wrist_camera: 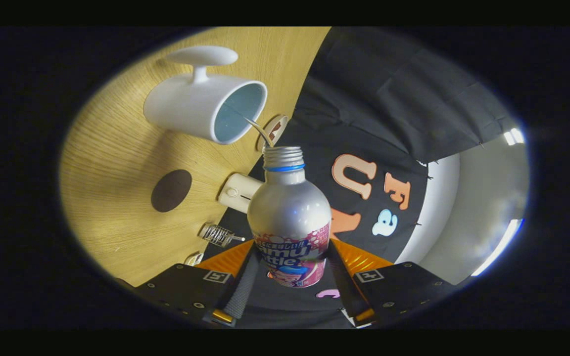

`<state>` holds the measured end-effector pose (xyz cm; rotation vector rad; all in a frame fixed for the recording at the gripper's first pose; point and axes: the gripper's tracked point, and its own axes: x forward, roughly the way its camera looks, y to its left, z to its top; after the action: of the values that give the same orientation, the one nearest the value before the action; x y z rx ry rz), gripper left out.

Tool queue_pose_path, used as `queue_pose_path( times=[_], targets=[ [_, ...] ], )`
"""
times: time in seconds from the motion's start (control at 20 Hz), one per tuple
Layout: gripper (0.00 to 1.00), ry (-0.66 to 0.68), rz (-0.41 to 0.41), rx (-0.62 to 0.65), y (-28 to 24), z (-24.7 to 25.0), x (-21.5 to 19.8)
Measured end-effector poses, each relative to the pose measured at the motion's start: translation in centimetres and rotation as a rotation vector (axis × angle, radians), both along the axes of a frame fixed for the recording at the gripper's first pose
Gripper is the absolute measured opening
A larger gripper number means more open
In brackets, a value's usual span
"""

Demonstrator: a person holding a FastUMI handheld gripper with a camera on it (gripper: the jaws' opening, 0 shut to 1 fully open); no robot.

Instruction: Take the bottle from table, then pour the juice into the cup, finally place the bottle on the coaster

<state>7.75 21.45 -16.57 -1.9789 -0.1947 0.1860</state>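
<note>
The bottle [290, 212] carries a printed label [292, 247] with a row of small characters above big rounded letters; the gripper [290, 257] has both fingers pressed on the bottle's sides and they cut the lettering off, so no whole word reads. Two square markers [216, 277] with black angular signs sit on the gripper's body

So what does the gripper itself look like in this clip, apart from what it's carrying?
The gripper has two fingers reaching forward from broad black blocks. Each block bears a small square black-and-white marker and several small round screws or holes. The inner faces of the fingers are ribbed. A small brass-like metal piece sits near the base of each finger. No cables, sleeve or hand can be seen.
</note>
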Motion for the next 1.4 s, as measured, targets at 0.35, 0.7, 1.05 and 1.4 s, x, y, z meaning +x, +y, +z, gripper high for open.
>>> queue_pose_path(
  times=[0.35,0.7,1.05,1.4],
  targets=[
    [0.76,0.014,0.014,-0.021,0.8,-0.7,-0.2],
    [0.76,0.019,0.027,-0.042,1.6,-1.0,-0.2],
    [0.76,0.042,0.031,-0.03,2.0,-1.8,-0.3],
    [0.76,0.218,-0.052,0.279,1.3,-3.2,0.0]
  ],
)
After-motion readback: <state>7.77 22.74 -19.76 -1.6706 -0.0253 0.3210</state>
